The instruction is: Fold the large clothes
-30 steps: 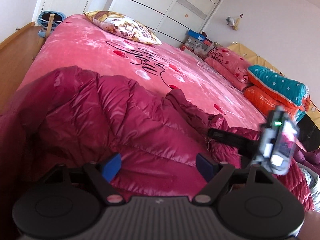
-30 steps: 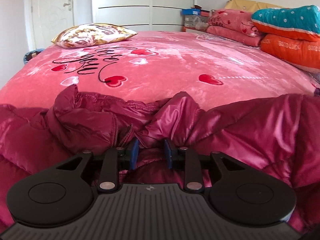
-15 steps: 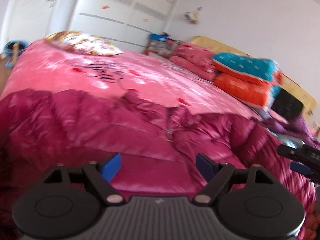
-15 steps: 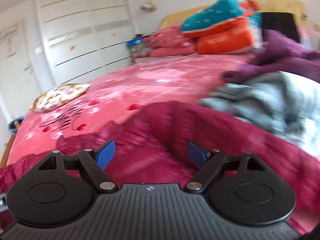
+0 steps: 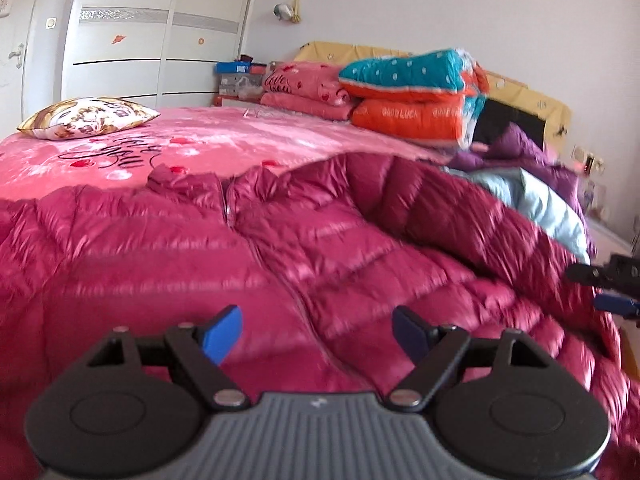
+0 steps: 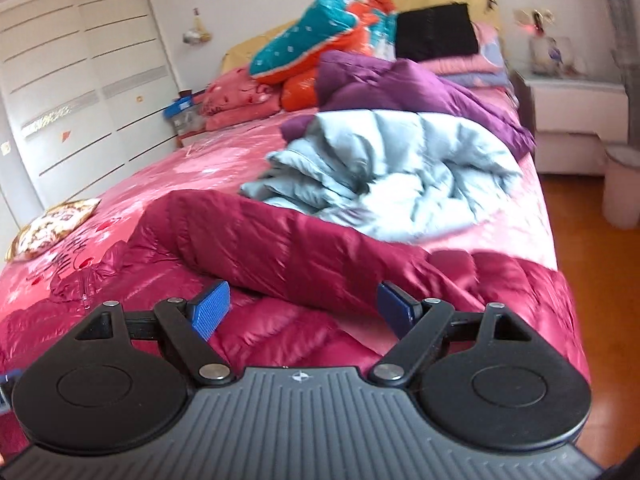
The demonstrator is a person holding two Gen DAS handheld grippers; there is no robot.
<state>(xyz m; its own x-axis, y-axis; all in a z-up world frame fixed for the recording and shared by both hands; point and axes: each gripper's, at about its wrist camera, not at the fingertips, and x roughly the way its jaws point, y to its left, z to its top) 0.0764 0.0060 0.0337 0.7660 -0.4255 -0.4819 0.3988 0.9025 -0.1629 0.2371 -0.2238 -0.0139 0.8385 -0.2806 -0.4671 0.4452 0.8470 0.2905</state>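
A pink bed [image 5: 248, 140] fills the room, and the crimson down jacket [image 5: 192, 248] lies spread across its near edge, front up, 1 sleeve [image 6: 280, 248] folded over its body. Beyond it sits a rumpled pale blue jacket [image 6: 392, 176]. The left gripper [image 5: 318, 330] and right gripper [image 6: 302, 306] both hover above the crimson fabric, jaws spread, pinching nothing.
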